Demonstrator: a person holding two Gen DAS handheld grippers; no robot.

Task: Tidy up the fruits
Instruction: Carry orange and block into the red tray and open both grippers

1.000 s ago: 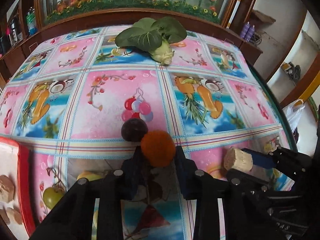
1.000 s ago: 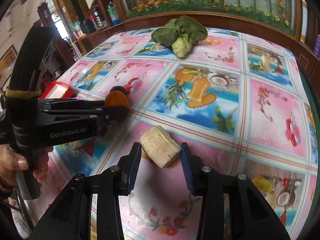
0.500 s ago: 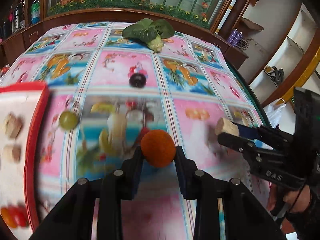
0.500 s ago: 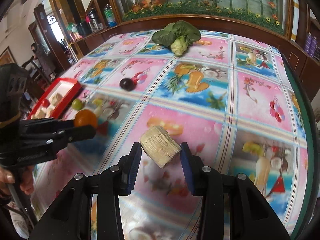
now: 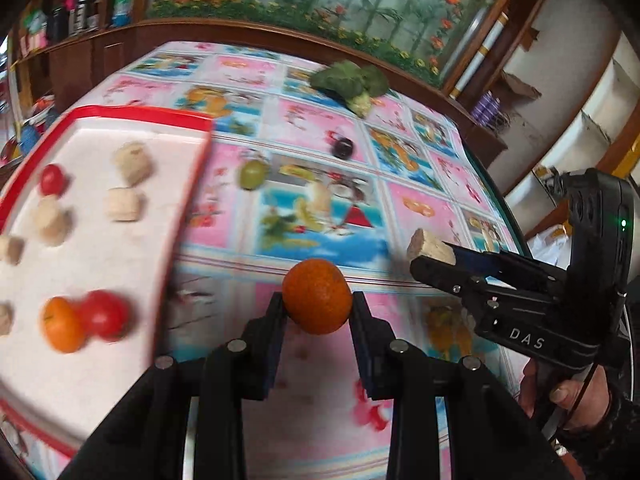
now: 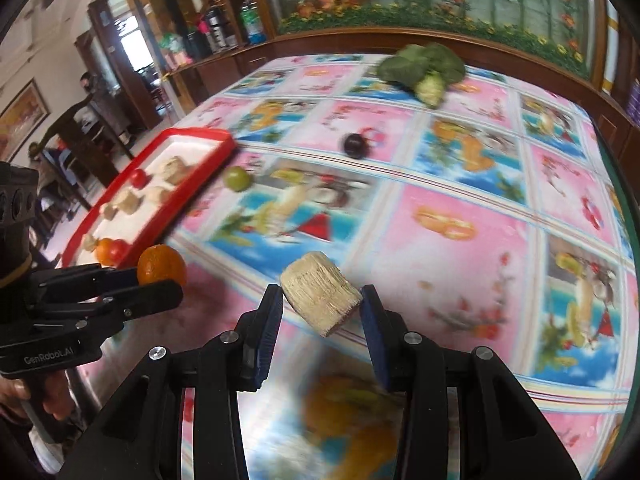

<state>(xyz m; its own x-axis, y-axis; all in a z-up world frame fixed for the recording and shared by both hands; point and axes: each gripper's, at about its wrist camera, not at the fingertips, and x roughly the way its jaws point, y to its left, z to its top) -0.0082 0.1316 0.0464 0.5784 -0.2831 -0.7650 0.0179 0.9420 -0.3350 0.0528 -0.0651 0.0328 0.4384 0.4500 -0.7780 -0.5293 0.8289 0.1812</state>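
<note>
1. Red tray (image 5: pixel 188 216): left and bottom edges cut off in the left wrist view.
2. Tray contents smeared; beige chunks (image 5: pixel 122 205) unidentifiable.
3. Tablecloth (image 6: pixel 460 272) print blurred near the lens.
4. Leafy vegetable (image 6: pixel 424 66) soft, detail lost.

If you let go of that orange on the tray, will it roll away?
Probably a little. The orange in the left gripper looks round and smooth, so it would likely roll on the flat tray. The raised red rim should stop it. Its skin looks firm, so the squeeze likely won't squash it.
</note>
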